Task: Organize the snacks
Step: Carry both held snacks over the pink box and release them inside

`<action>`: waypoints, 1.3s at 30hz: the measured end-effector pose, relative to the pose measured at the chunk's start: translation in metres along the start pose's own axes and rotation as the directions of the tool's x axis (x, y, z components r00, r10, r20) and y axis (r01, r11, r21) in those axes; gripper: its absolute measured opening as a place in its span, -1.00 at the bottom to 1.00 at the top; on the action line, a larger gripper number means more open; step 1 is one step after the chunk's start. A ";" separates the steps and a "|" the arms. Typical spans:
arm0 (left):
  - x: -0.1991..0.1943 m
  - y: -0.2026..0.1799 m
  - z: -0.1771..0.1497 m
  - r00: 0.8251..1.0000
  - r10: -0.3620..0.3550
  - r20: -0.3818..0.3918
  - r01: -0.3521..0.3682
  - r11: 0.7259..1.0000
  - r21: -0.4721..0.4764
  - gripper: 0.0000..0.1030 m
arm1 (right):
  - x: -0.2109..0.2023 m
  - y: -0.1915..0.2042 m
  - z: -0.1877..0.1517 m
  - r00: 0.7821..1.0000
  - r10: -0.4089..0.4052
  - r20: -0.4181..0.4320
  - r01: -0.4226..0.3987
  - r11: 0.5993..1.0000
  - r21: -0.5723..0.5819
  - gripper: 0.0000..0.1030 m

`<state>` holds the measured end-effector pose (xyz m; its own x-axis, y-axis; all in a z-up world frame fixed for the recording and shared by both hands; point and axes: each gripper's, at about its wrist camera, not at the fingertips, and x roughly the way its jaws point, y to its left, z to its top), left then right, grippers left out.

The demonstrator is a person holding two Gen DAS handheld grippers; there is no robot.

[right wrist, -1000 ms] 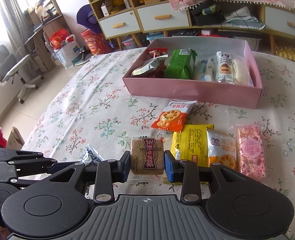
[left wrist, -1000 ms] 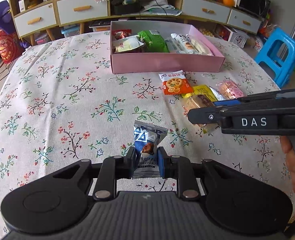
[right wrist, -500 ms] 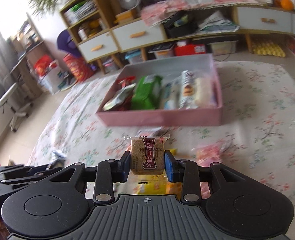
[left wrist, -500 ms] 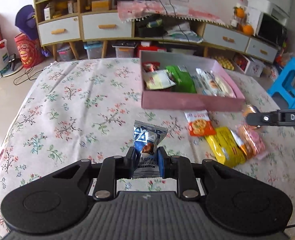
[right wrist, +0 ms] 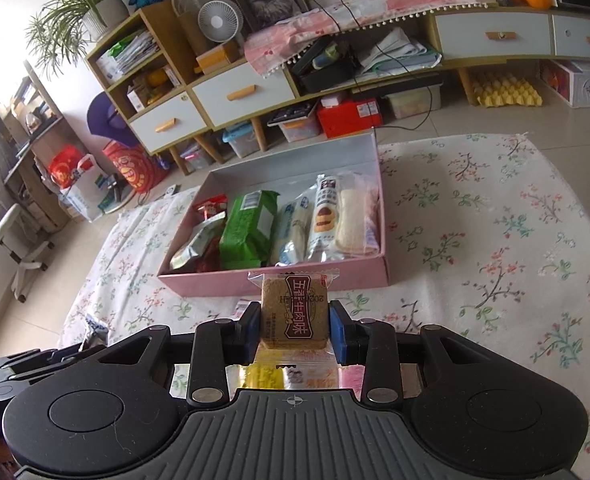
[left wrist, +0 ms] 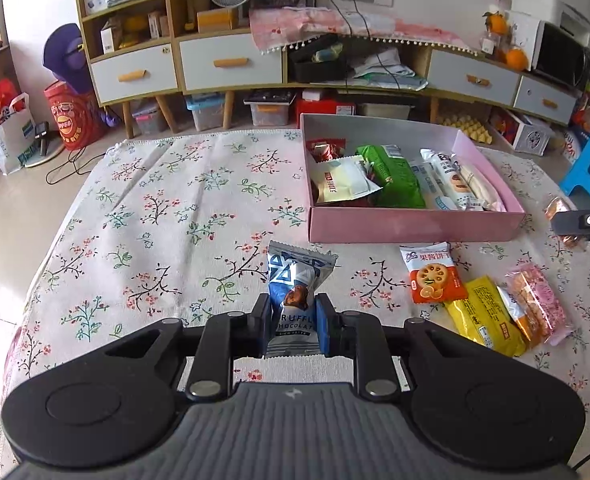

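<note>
Gripping a blue truffle packet (left wrist: 293, 300), the left tongs (left wrist: 293, 326) are closed on its sides, above the flowered counter (left wrist: 155, 216). The right tongs (right wrist: 295, 330) clamp a brown biscuit (right wrist: 295, 314) just before the pink box (right wrist: 287, 282). Inside the box lie a green pack (right wrist: 251, 232) and other snacks. An orange packet (left wrist: 431, 280) and a yellow packet (left wrist: 483, 320) lie on the counter near the box.

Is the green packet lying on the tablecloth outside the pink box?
No, the green packet lies inside the pink box, among other snacks.
</note>
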<state>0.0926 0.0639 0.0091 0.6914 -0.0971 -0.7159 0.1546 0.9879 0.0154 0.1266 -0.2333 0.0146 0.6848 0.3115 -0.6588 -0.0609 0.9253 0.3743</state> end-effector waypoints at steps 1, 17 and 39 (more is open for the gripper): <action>0.000 0.000 0.001 1.000 0.005 0.004 -0.005 1.000 0.007 -0.60 | 0.000 -0.002 0.002 1.000 -0.006 -0.002 0.006 1.000 -0.004 -0.35; 0.013 -0.013 0.031 0.999 0.009 0.041 -0.011 0.999 0.030 -0.60 | 0.017 -0.025 0.034 0.998 -0.067 -0.006 0.067 0.998 -0.001 -0.35; 0.054 -0.010 0.093 0.993 -0.091 0.069 0.101 0.981 -0.165 -0.60 | 0.061 -0.028 0.069 0.996 -0.084 -0.006 0.084 0.994 0.068 -0.35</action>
<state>0.1940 0.0379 0.0354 0.7217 -0.1944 -0.6644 0.1054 0.9794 -0.1721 0.2200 -0.2556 0.0090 0.6828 0.2342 -0.6920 0.0461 0.9315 0.3608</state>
